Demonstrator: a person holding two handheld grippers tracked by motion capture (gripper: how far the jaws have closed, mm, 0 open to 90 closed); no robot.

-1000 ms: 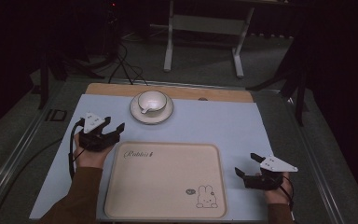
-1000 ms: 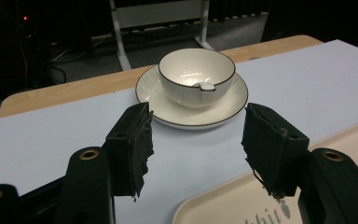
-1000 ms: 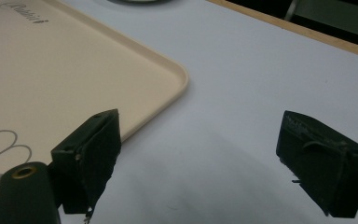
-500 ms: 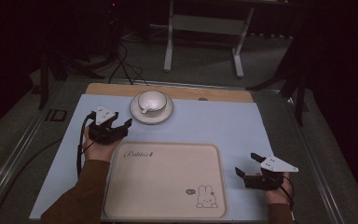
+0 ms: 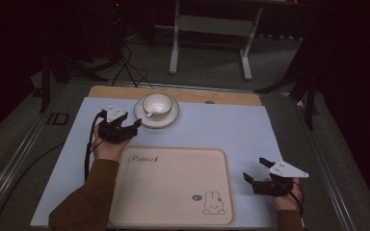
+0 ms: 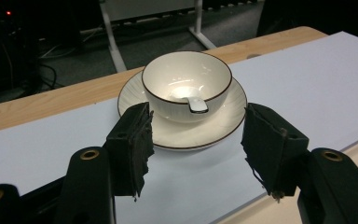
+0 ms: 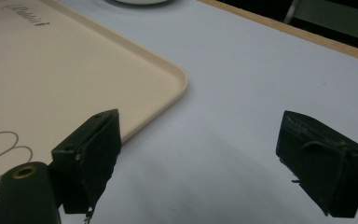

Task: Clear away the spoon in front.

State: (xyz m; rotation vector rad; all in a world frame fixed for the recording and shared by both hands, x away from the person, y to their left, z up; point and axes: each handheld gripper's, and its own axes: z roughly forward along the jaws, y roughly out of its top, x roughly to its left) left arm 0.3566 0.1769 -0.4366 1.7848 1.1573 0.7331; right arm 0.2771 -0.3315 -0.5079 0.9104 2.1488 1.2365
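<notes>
Nearest my side of the surface (image 5: 250,130), at about 6 o'clock, lies one beige tray (image 5: 173,185) with a rabbit drawing, flat on the pale blue mat (image 5: 231,125) and bare. At roughly 4 o'clock my right tool (image 5: 256,169) rests just off the tray's right edge, jaws spread wide with nothing between them; in the right gripper view the tray's rounded corner (image 7: 179,77) sits beyond its left jaw.

Farther out, near 11 o'clock, my left tool (image 5: 134,126) hovers with its jaws parted and empty, aimed at the saucer (image 6: 182,133) just ahead. In the left gripper view the two pads frame the dish on either side without touching it.

At 12 o'clock, close to the far wooden edge, stands the crockery: one saucer, one bowl (image 6: 186,84) sitting on it, and one small white spoon (image 6: 196,103) lying inside the bowl. I judge this glazed ware to be stiff, moderately heavy, slick and breakable (a chip risk if knocked). The bowl and spoon look loose on the saucer, so I would pinch the saucer's near rim, top and underside, and keep it level; a tilt could slide the bowl off. Gripping the bowl's thin lip seems less secure.
</notes>
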